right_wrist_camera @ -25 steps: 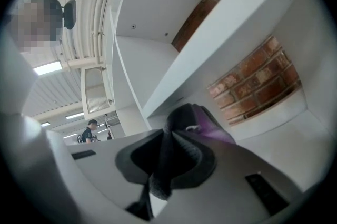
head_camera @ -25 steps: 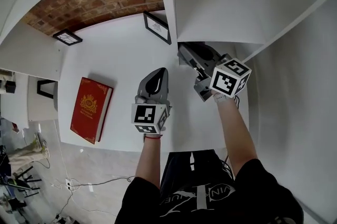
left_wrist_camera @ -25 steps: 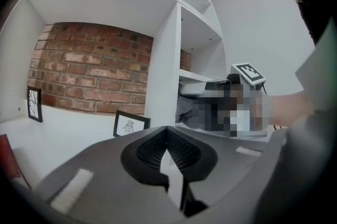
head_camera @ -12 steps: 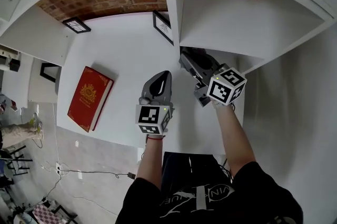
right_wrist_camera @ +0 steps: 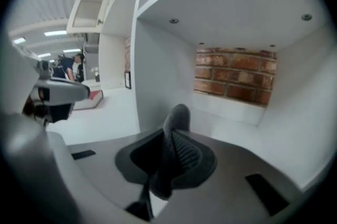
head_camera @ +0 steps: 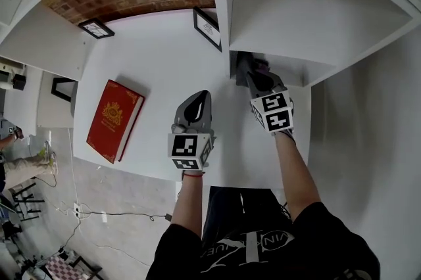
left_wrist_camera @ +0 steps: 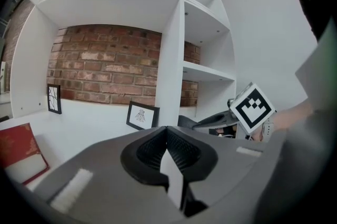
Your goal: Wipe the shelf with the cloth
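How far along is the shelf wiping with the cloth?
Done: the right gripper is shut on the grey cloth. In hand: it points into the right-hand shelf compartment. Left: the wiping itself, since no wiped patch shows; the left gripper is shut and empty.

The person wears a black short-sleeved T-shirt (head_camera: pixel 263 249) with grey lettering across the chest. Well up from the T-shirt, a thin red band (head_camera: pixel 189 171) circles the left wrist. The left gripper (left_wrist_camera: pixel 169 152) and the right gripper (right_wrist_camera: pixel 169 148) look alike. Both have smooth grey moulded housings that taper away from the T-shirt, with black ribbed pads (left_wrist_camera: pixel 150 150) set in a dark recess. At the end nearer the T-shirt, each carries a white cube (head_camera: pixel 189 149) printed with black square markers. The left housing bears a pale strip, the right one dark slots.
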Tool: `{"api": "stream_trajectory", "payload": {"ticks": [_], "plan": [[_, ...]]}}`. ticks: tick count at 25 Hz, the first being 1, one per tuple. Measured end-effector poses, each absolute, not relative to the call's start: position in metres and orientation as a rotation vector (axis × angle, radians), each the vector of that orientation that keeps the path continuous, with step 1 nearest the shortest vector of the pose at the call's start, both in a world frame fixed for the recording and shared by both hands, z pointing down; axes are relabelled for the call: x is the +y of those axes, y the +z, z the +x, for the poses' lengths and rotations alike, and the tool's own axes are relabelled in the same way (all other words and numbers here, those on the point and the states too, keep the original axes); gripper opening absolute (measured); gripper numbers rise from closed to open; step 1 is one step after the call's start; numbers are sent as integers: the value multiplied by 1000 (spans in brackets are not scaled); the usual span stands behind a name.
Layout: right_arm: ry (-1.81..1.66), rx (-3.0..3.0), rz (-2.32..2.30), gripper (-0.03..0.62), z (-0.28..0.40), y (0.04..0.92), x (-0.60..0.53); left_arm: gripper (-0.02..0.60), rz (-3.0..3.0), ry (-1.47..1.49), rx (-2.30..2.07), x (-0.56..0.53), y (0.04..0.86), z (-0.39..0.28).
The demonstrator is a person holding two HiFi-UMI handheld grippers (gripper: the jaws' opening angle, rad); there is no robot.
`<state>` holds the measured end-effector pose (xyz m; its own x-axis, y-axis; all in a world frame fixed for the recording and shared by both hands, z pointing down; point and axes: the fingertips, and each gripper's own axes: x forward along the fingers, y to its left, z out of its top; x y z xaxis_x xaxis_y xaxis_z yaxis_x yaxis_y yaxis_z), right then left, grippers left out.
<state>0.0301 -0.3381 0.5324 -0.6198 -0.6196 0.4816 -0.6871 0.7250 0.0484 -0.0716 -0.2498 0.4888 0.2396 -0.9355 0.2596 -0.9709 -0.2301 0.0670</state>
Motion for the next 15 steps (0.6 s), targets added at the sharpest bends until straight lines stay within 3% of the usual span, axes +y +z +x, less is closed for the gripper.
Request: {"api": "stream_trajectory", "payload": {"ticks": [10,15], "plan": [[-381,-1781,1252,43,149,538,-349,11,2417,207,-1675,-258,480,-55],[-455,-1570,1175,43,174,551,-351,11,2439,191,-1623,-260,477,-50]]}}
